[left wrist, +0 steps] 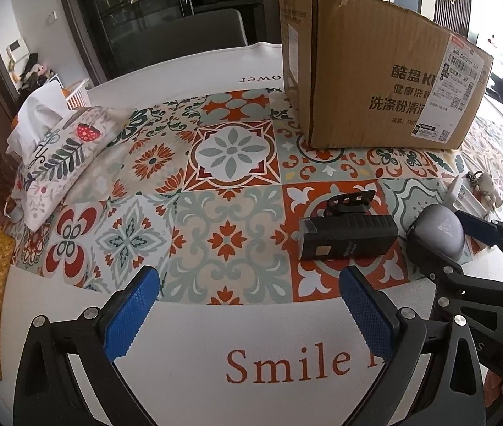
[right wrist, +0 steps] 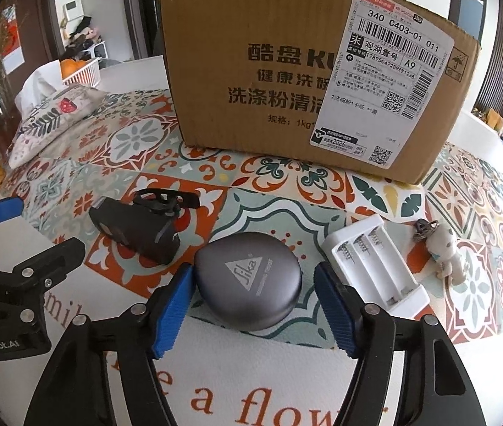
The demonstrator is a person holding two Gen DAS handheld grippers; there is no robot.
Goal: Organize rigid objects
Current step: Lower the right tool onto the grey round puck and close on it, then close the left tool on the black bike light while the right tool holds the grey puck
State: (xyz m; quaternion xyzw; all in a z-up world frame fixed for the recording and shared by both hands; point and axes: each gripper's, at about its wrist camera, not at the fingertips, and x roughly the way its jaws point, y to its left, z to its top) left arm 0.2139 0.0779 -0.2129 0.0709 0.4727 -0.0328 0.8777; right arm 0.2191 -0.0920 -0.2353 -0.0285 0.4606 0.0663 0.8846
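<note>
Low in the right wrist view, the right gripper (right wrist: 255, 305) brackets the grey case (right wrist: 248, 280), pads not yet touching (left gripper (left wrist: 248, 316) empty, wide open), so its rounded sides may squirt free.

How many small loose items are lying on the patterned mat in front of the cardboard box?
4: black bike light on the left, grey case in the middle, white battery charger beside it, toy keychain far right. Others may be hidden.
</note>
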